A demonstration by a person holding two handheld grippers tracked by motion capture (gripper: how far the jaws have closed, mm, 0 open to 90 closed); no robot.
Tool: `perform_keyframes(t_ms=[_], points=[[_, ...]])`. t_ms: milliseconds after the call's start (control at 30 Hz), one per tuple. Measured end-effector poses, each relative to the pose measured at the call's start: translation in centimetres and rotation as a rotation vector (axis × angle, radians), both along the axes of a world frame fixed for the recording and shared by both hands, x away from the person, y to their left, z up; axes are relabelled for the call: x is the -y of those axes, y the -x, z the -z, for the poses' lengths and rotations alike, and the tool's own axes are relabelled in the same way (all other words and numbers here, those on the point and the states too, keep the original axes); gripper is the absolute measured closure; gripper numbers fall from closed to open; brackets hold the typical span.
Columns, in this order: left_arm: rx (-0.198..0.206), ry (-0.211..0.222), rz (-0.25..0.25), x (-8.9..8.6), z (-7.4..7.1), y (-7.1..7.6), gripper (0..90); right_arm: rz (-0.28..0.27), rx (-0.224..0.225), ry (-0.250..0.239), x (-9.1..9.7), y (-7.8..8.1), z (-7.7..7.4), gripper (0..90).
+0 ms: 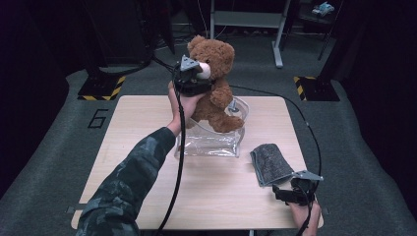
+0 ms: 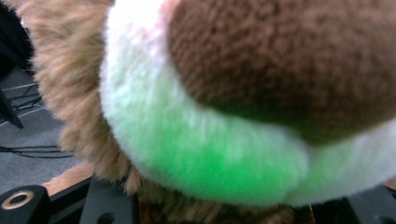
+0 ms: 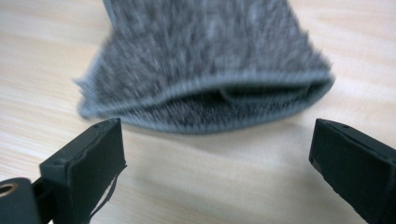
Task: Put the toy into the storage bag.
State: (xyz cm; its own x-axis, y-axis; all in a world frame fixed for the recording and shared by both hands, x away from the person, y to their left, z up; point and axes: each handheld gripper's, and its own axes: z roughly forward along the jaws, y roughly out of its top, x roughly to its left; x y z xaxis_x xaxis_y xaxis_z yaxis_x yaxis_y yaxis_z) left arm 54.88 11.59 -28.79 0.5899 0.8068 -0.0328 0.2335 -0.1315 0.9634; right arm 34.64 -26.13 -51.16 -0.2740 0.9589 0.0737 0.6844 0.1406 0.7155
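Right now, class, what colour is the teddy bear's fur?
Brown; the teddy bear shows best in the high view.

High view overlooks table [image 1: 147, 196], gripper views close on teddy bear [image 2: 280, 70], grey pouch [image 3: 210, 70]

Wooden table [image 1: 147, 182]; black-yellow floor plates [image 1: 101, 88] beyond.

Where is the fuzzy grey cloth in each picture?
High view: the grey cloth lies on the table's right side, between the clear bag and the right gripper.
Left gripper view: I can't find it; the teddy bear's face is up close there.
Right gripper view: top centre, just beyond the open jaws.
Shared landmark: the light wooden table, also under the cloth in the right gripper view.
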Motion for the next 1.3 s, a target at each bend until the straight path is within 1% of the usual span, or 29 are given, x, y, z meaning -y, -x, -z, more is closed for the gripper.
perform_keyframes(t_ms=[100, 133, 167, 200, 300, 333, 400, 467, 500, 600, 667, 767, 800, 933, 967, 1033, 1100, 1133, 1167, 1233, 1267, 1300], points=[[-0.006, 0.009, -0.001, -0.2, 0.3, -0.1, 44.2, -0.026, 0.014, -0.027, -0.1, -0.7, -2.1, 5.0], [-0.005, 0.015, -0.002, -0.2, 0.3, -0.1, 44.2, -0.039, 0.015, -0.024, -0.1, -1.0, -2.9, 5.7], [-0.005, 0.032, -0.003, -0.2, 0.4, 0.0, 44.0, -0.056, 0.021, -0.027, -0.3, -1.4, -3.6, 5.7], [0.003, 0.009, 0.006, -0.4, 0.4, 0.0, 43.9, -0.062, 0.026, -0.026, -0.5, -1.8, -4.4, 5.8], [-0.002, 0.017, 0.015, -0.6, 0.5, 0.0, 42.3, -0.104, 0.047, -0.045, -1.2, -3.5, -7.0, 7.1], [0.002, 0.015, 0.012, -0.6, 0.4, 0.0, 41.8, -0.116, 0.053, -0.043, -1.4, -4.0, -7.5, 7.3], [-0.005, 0.013, 0.010, -0.6, 0.4, 0.0, 39.1, -0.143, 0.059, -0.048, -2.0, -5.4, -8.8, 8.1], [-0.008, 0.010, 0.014, -0.6, 0.4, 0.0, 37.4, -0.161, 0.053, -0.055, -2.6, -6.9, -9.8, 9.3], [-0.013, 0.006, 0.015, -0.6, 0.3, 0.0, 37.0, -0.174, 0.066, -0.067, -2.9, -7.7, -10.3, 11.5], [-0.015, -0.007, 0.017, -0.7, 0.3, 0.0, 37.8, -0.202, 0.074, -0.102, -4.1, -10.0, -11.8, 13.7], [-0.014, -0.006, 0.017, -0.6, 0.3, 0.0, 38.9, -0.223, 0.079, -0.101, -5.1, -11.7, -12.9, 14.4], [-0.016, -0.004, 0.017, -0.6, 0.3, 0.1, 39.0, -0.244, 0.080, -0.148, -6.4, -14.1, -14.5, 18.0], [-0.015, -0.004, 0.018, -0.6, 0.3, 0.1, 39.0, -0.242, 0.083, -0.149, -6.9, -14.8, -14.9, 18.7], [-0.011, -0.017, 0.022, -0.7, 0.2, 0.1, 39.0, -0.248, 0.075, -0.164, -8.2, -16.8, -15.8, 21.3], [-0.009, -0.019, 0.021, -0.6, 0.2, 0.1, 39.0, -0.251, 0.076, -0.162, -8.5, -17.1, -15.8, 21.9], [-0.009, -0.019, 0.025, -0.6, 0.2, 0.1, 39.2, -0.248, 0.053, -0.168, -9.0, -17.7, -15.7, 24.2], [-0.007, -0.024, 0.024, -0.5, 0.2, 0.2, 39.6, -0.244, 0.045, -0.170, -9.3, -18.3, -15.6, 26.4], [-0.006, -0.025, 0.023, -0.5, 0.2, 0.2, 39.8, -0.241, 0.031, -0.168, -9.5, -18.6, -15.5, 26.5], [-0.003, -0.030, 0.020, -0.5, 0.2, 0.2, 40.0, -0.241, 0.028, -0.170, -9.6, -18.9, -15.3, 26.8], [0.005, -0.046, 0.021, -0.5, 0.2, 0.2, 40.4, -0.240, 0.017, -0.148, -9.8, -19.3, -15.1, 28.5], [0.009, -0.058, 0.019, -0.5, 0.2, 0.3, 40.5, -0.232, 0.001, -0.144, -10.0, -19.3, -15.0, 28.6], [0.019, -0.059, 0.011, -0.4, 0.2, 0.3, 40.6, -0.226, -0.004, -0.127, -10.1, -19.5, -14.8, 28.8]])
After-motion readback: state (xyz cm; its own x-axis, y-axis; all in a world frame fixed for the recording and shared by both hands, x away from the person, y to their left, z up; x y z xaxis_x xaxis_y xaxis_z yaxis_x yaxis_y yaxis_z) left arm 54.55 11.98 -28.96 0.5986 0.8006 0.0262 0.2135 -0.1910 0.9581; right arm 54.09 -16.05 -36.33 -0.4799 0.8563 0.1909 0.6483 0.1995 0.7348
